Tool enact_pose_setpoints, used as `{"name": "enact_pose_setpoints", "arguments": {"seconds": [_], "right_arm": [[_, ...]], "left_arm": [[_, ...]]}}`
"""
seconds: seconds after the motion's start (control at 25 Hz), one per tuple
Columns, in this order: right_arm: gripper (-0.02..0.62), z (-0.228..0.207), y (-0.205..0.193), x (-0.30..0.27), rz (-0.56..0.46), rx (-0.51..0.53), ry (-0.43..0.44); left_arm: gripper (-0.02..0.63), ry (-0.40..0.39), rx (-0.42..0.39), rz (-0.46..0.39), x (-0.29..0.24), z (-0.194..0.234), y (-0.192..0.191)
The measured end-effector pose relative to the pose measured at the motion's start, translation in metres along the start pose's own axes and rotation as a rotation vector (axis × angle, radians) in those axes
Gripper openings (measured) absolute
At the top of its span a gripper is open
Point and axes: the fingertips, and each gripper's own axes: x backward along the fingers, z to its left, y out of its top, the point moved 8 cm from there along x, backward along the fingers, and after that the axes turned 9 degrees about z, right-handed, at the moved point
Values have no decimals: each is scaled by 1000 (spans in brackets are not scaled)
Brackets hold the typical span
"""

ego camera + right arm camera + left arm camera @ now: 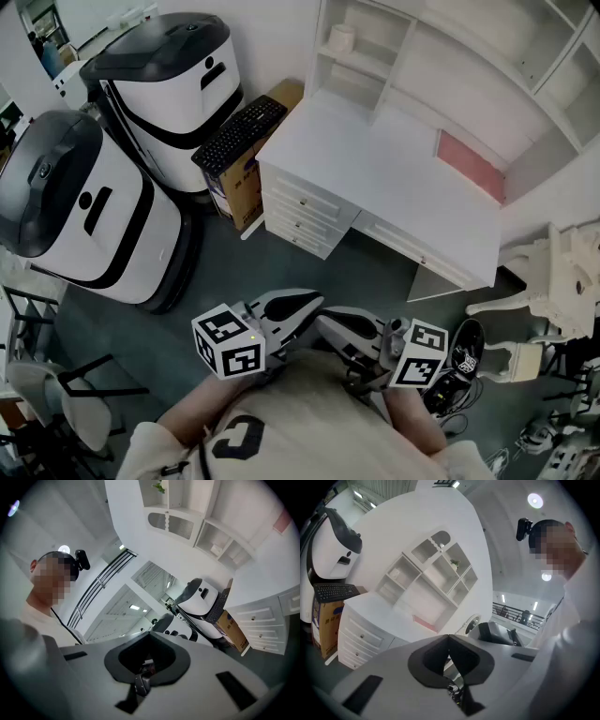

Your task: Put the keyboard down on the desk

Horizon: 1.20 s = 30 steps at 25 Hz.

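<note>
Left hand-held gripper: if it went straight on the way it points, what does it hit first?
Probably the white desk or its shelf unit: the left hand-held gripper aims at them and nothing nearer shows in line. Depth is unclear.

The keyboard (239, 134) lies on a cardboard box (246, 192) left of the desk (375, 173).

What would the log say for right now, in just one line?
keyboard: on cardboard box beside desk | left tongs: shut, empty | right tongs: shut, empty | step: not begun
</note>
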Motion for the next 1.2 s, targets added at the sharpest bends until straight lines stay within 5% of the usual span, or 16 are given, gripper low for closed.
{"name": "enact_pose_setpoints", "arguments": {"seconds": [0.44, 0.88, 1.2], "right_arm": [[23, -2, 10, -51, 26, 13, -18], [23, -3, 1, -104, 155, -22, -13], [23, -9, -1, -121, 214, -36, -8]], "left_arm": [[14, -4, -12, -31, 41, 35, 25], [14, 141, -82, -11, 111, 82, 35], [14, 174, -19, 9, 120, 99, 23]]}}
